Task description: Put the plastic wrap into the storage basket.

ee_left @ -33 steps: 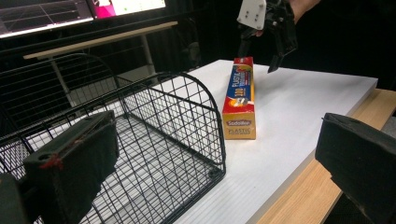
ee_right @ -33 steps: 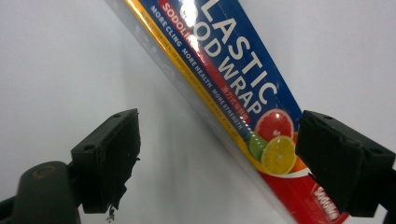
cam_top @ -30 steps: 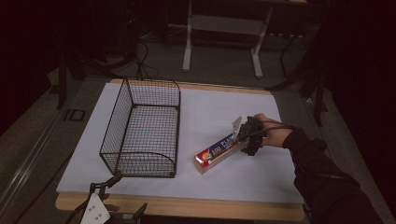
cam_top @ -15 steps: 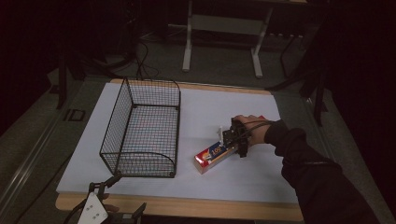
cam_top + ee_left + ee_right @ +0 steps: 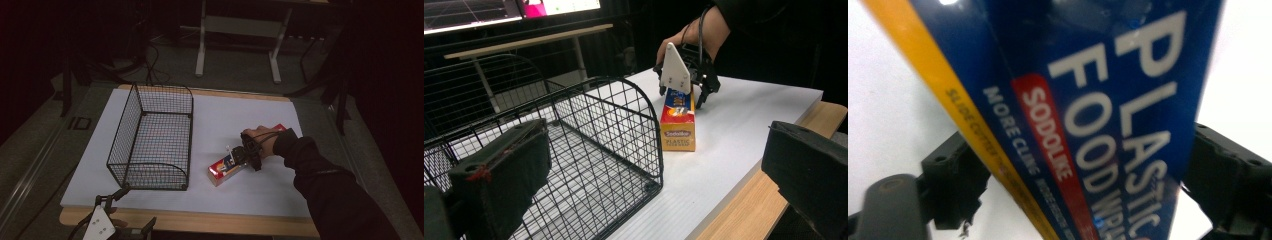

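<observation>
A blue, red and yellow box of plastic food wrap (image 5: pixel 227 167) lies flat on the white table top, right of the wire basket (image 5: pixel 150 140). My right gripper (image 5: pixel 245 156) is down over the box's middle, one jaw on each side of it. In the right gripper view the box (image 5: pixel 1088 125) runs between the two black jaws, which stand wide and open (image 5: pixel 1088 185). My left gripper (image 5: pixel 132 210) hangs open at the table's front left edge, off the board. In its own view the left gripper (image 5: pixel 656 175) faces the basket (image 5: pixel 589 130), the box (image 5: pixel 678 125) and the right gripper (image 5: pixel 681 97).
The white board (image 5: pixel 240 115) rests on a wooden table with its edge (image 5: pixel 210 222) along the front. The black wire basket holds nothing. A desk frame (image 5: pixel 237 30) stands on the floor behind the table. Dark surroundings ring the table.
My right gripper has slid along the box from its far right end toward its middle and come lower over it. The box, the basket and the left gripper have stayed put.
</observation>
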